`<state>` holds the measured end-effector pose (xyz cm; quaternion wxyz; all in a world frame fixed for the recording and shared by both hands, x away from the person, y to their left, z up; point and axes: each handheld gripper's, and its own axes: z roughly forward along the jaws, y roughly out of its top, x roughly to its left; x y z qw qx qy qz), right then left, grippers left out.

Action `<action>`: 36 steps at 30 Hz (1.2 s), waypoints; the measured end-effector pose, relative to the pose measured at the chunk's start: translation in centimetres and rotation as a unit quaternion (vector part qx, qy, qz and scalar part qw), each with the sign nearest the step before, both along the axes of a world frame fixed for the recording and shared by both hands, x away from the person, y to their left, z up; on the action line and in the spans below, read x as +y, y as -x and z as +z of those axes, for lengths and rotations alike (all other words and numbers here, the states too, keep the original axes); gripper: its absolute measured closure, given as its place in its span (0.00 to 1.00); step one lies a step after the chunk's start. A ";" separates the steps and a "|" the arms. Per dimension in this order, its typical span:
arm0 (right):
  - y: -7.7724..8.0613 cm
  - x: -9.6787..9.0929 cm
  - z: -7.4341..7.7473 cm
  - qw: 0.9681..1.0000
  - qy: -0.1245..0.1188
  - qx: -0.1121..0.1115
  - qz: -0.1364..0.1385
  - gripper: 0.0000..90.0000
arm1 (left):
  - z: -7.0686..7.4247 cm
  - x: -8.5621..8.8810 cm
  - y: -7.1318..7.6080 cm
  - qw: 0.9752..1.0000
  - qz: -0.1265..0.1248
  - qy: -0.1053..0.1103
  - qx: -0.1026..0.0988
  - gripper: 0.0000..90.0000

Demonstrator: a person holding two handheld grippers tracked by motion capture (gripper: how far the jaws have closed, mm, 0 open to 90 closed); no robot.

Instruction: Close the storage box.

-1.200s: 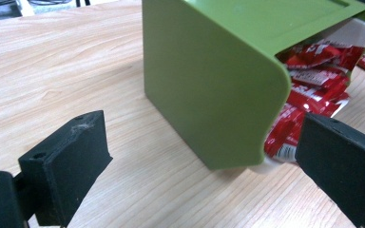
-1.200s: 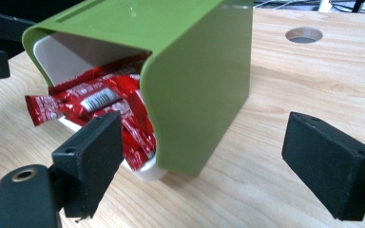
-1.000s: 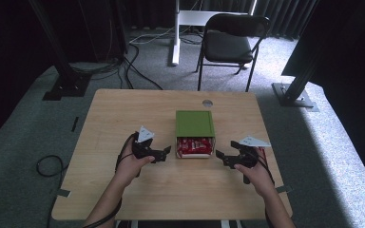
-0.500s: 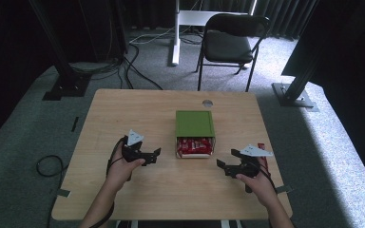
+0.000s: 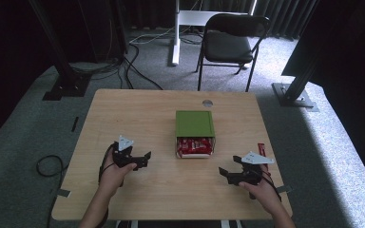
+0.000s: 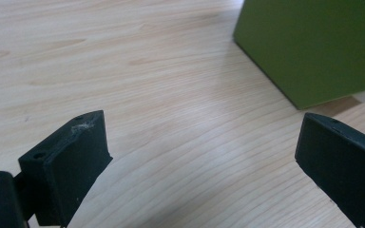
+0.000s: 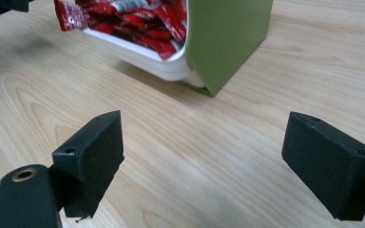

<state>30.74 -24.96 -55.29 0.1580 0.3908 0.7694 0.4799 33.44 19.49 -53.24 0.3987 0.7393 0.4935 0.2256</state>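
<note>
- Green box [image 5: 194, 123] w/ a white drawer tray [image 5: 194, 153] is seen at mid-table; the tray is pulled partway out toward the person, and red snack packets [image 5: 194, 145] are packed inside it.
- Left gripper [image 5: 141, 158] is held low over the wood, left of the box and apart from it; jaws are spread wide, nothing is gripped. In the left gripper view, the box's green side [image 6: 313, 45] is seen ahead-right, untouched.
- Right gripper [image 5: 226, 175] is held near the front-right of the table, also spread wide and empty, well apart from the tray. In the right gripper view, the tray's white lip [image 7: 147, 61] and red wrappers [image 7: 138, 21] are seen ahead-left, beside the green wall [image 7: 225, 35].
- Progress, as judged: the tray is already out and its contents exposed; no packet is held or lying on the table, so either taking packets out or pushing the tray back appears left to do. Which of the two, can't be told.
- Surface: light wood-grain table [image 5: 138, 114], bare apart from the box; a round grommet [image 5: 207, 103] is set near the far edge.
- Room: grey carpet, dark curtains at rear, a black folding chair [image 5: 230, 42] behind the table, black stand bases [image 5: 66, 85] and cables [image 5: 52, 166] on the floor, a sunlit patch at right.
</note>
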 end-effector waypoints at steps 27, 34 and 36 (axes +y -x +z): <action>1.3 -1.2 -2.3 0.999 0.046 0.020 -0.007 0.15 | -1.4 5.2 2.1 0.996 0.092 -0.013 0.017 0.06; 1.4 -1.4 -2.8 0.998 0.063 0.026 -0.011 0.15 | -1.7 6.2 2.8 0.994 0.104 -0.013 0.025 0.06; 1.3 -1.4 -2.8 0.997 0.070 0.025 -0.013 0.15 | -1.8 6.5 2.9 0.994 0.109 -0.012 0.026 0.05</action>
